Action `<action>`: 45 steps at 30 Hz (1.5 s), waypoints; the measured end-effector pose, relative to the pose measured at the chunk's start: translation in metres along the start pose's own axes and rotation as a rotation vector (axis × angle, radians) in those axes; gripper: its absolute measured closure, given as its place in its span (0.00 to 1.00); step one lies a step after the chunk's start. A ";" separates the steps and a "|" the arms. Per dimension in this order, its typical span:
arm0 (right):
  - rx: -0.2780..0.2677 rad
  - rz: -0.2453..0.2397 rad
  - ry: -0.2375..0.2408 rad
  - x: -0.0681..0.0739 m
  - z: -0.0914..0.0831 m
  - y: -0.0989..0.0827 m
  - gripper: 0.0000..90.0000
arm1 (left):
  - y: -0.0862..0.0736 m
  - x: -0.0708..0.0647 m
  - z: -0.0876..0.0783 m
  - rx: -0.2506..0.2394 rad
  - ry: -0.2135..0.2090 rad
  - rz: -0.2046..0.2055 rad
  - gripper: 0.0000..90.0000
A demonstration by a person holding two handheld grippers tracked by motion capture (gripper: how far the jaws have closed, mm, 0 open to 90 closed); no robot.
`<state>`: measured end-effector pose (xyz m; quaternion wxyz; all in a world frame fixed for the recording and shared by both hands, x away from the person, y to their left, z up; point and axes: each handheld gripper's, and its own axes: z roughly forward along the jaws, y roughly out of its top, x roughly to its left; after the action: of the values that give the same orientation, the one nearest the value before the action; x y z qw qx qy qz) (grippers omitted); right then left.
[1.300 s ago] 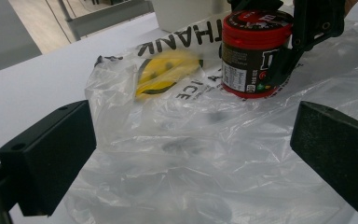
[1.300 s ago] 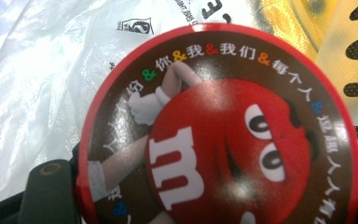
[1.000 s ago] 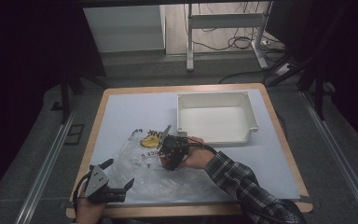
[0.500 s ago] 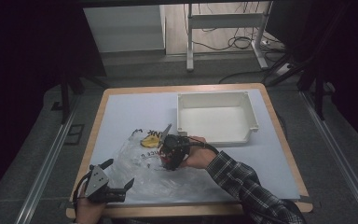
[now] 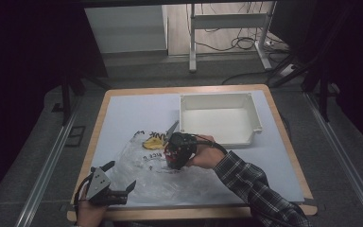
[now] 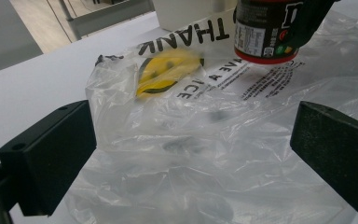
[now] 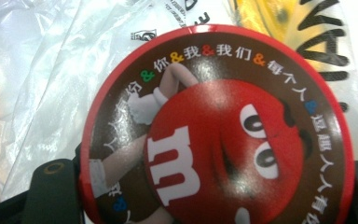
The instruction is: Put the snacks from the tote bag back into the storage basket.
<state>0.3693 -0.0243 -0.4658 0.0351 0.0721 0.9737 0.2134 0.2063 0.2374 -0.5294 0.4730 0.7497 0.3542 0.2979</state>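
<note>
A clear plastic bag (image 5: 156, 172) with a yellow smiley and black print lies flat on the table's front half. My right gripper (image 5: 176, 156) is shut on a round brown candy tub with a red lid (image 7: 216, 126). It holds the tub (image 6: 265, 30) just above the bag's printed part. The lid, with its red cartoon face, looms large in the right gripper view, with the jaws on either side of it. My left gripper (image 5: 121, 177) stands open at the bag's near left corner. Its two black pads (image 6: 51, 156) straddle crumpled plastic (image 6: 191, 154) and touch nothing.
A white rectangular bin (image 5: 220, 118) sits at the table's back right, just beyond the tub. A small dark tool-like piece (image 5: 172, 127) lies by the bin's left wall. The table's wooden rim (image 5: 97, 127) frames the pale top.
</note>
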 end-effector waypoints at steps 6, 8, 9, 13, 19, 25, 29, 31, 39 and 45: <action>-0.005 0.011 -0.019 -0.003 -0.010 -0.006 0.28 | 0.000 0.000 0.000 0.002 0.001 -0.001 0.00; -0.005 0.014 -0.020 -0.004 -0.013 -0.008 0.28 | 0.000 0.000 0.000 0.002 0.001 0.001 0.00; -0.006 0.012 -0.022 -0.005 -0.014 -0.009 0.28 | 0.000 0.000 0.000 0.003 0.001 0.001 0.00; -0.013 0.025 -0.034 -0.008 -0.020 -0.014 0.28 | 0.000 0.000 0.001 0.000 0.002 -0.002 0.00; -0.015 0.043 -0.044 -0.011 -0.029 -0.020 0.28 | 0.000 0.000 0.001 0.003 0.002 -0.002 0.00; -0.021 0.055 -0.061 -0.016 -0.037 -0.027 0.28 | 0.000 0.000 0.001 0.006 0.004 0.000 0.00; -0.022 0.068 -0.072 -0.019 -0.042 -0.032 0.28 | 0.000 0.000 0.001 0.006 0.006 0.002 0.00; -0.020 0.074 -0.079 -0.020 -0.045 -0.035 0.28 | 0.000 0.000 0.001 0.006 0.006 0.001 0.00; -0.023 0.100 -0.094 -0.028 -0.054 -0.045 0.28 | 0.000 0.000 0.001 0.006 0.007 0.002 0.00; -0.023 0.115 -0.108 -0.035 -0.058 -0.051 0.28 | 0.000 0.000 0.001 0.006 0.007 0.000 0.00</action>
<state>0.3919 -0.0996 -0.4329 0.0760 0.1391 0.9621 0.2219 0.2071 0.2369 -0.5296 0.4696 0.7501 0.3565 0.2994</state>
